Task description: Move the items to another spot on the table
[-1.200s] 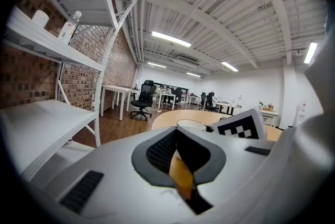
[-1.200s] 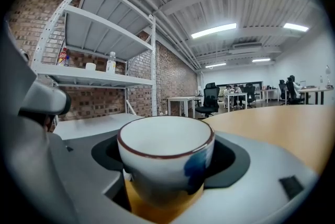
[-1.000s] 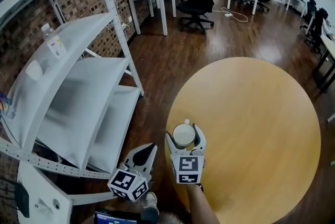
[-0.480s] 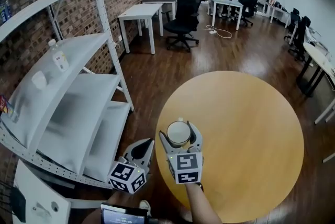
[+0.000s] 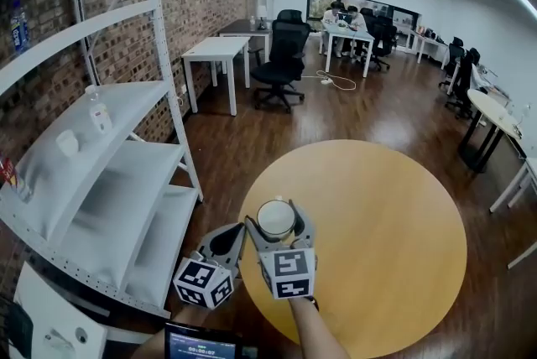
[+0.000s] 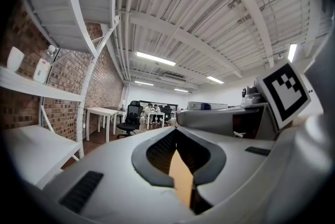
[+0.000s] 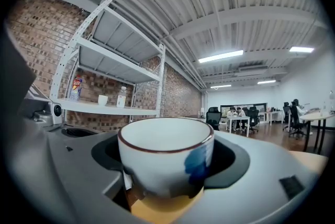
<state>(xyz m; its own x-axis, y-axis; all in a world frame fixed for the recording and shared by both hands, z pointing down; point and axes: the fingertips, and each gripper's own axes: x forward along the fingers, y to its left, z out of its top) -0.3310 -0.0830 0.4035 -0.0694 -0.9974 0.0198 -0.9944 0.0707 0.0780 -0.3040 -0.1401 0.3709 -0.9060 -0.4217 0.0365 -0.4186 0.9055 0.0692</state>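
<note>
White cup [image 7: 165, 157] with a brown rim and a blue patch sits upright between the jaws of the right gripper [image 5: 275, 223], which are closed against its sides. It hangs over the near left edge of the round wooden table [image 5: 382, 252]. The left gripper [image 5: 234, 233] is just off that same edge, its jaws pressed together on nothing.

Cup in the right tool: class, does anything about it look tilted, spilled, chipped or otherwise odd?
Nothing stands out. The cup sits upright between the jaws of the right tool, its rim level and unbroken, with no spill visible. The blue patch on its side looks like glaze, not damage.
</note>
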